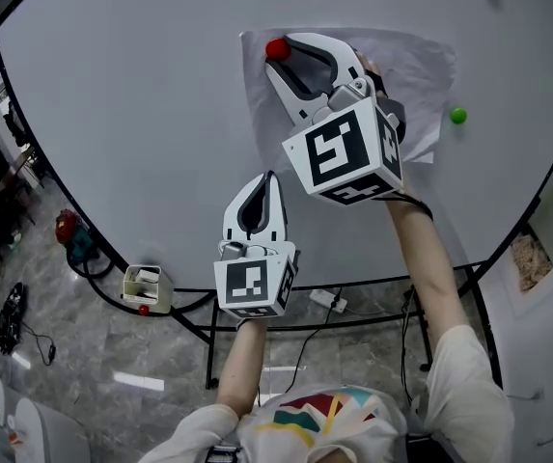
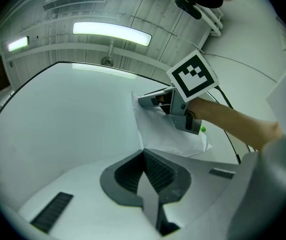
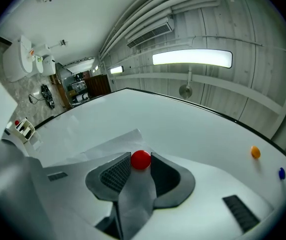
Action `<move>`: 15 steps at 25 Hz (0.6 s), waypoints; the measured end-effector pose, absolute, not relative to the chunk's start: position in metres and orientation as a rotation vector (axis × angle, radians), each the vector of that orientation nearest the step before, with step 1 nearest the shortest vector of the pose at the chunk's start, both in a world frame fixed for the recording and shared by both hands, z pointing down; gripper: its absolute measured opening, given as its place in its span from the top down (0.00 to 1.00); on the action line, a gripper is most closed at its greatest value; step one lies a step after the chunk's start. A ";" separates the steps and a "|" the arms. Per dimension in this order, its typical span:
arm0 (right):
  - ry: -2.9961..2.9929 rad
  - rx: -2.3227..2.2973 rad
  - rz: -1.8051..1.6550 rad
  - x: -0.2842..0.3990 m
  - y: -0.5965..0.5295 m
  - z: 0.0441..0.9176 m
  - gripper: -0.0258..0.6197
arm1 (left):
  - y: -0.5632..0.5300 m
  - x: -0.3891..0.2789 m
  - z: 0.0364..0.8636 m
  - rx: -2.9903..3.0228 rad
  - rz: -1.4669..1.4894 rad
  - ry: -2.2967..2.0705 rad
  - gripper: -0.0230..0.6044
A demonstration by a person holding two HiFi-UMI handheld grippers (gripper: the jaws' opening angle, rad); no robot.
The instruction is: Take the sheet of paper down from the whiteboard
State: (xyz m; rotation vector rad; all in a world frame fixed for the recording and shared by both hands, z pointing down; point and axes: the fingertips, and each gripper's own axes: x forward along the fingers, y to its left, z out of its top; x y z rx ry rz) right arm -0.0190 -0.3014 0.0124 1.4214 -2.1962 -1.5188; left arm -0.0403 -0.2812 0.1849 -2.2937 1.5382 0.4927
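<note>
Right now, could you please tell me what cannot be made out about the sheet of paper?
Middle of the paper: head view, behind the right tongs and marker cube.
Its near part: right gripper view, under those tongs, shut on the red magnet.

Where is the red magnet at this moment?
In the head view, the red magnet sits at the upper-left corner of the sheet of paper on the whiteboard, pinched between the jaw tips of the right hand-held gripper.

The right gripper [image 1: 280, 53] pinches the red magnet [image 1: 276, 48] on the sheet of paper's [image 1: 413, 66] top left corner. The left gripper [image 1: 270, 177] is just below the sheet, jaws closed.
</note>
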 end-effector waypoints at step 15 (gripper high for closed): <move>-2.231 1.472 -1.497 -0.023 -0.302 0.006 0.75 | -0.286 -0.073 0.252 -2.363 0.414 1.717 0.89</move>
